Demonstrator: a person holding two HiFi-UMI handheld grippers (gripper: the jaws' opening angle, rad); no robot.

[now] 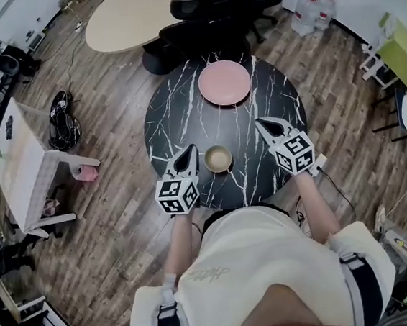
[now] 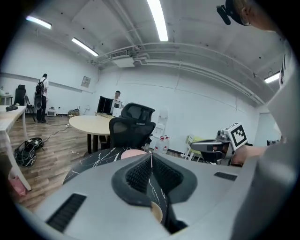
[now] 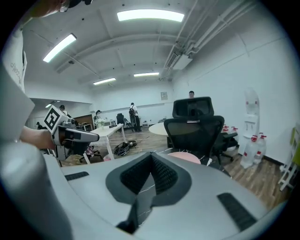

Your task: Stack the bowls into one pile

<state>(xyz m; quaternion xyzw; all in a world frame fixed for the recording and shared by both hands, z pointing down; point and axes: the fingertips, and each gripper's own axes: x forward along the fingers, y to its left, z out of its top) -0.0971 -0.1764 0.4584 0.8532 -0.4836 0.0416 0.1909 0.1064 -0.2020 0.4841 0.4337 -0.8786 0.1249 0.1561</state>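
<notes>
A wide pink bowl [image 1: 224, 83] lies at the far side of the round black marble table [image 1: 176, 111]. A small tan bowl [image 1: 218, 158] sits near the front edge. My left gripper [image 1: 190, 153] hovers just left of the small bowl, shut and empty. My right gripper [image 1: 263, 124] is raised to the right of it, also shut with nothing held. In the left gripper view the fingertips [image 2: 151, 154] meet, the tan bowl [image 2: 157, 213] shows below them and the pink bowl [image 2: 136, 153] lies beyond. In the right gripper view the pink bowl [image 3: 185, 157] lies past the closed tips [image 3: 152, 156].
Two black office chairs [image 1: 210, 20] stand behind the table, beside a beige oval table [image 1: 130, 14]. A white table [image 1: 23, 170] and black sandals [image 1: 62, 121] are on the wooden floor at left. Water bottles [image 1: 314, 8] stand at the back right. People stand far off.
</notes>
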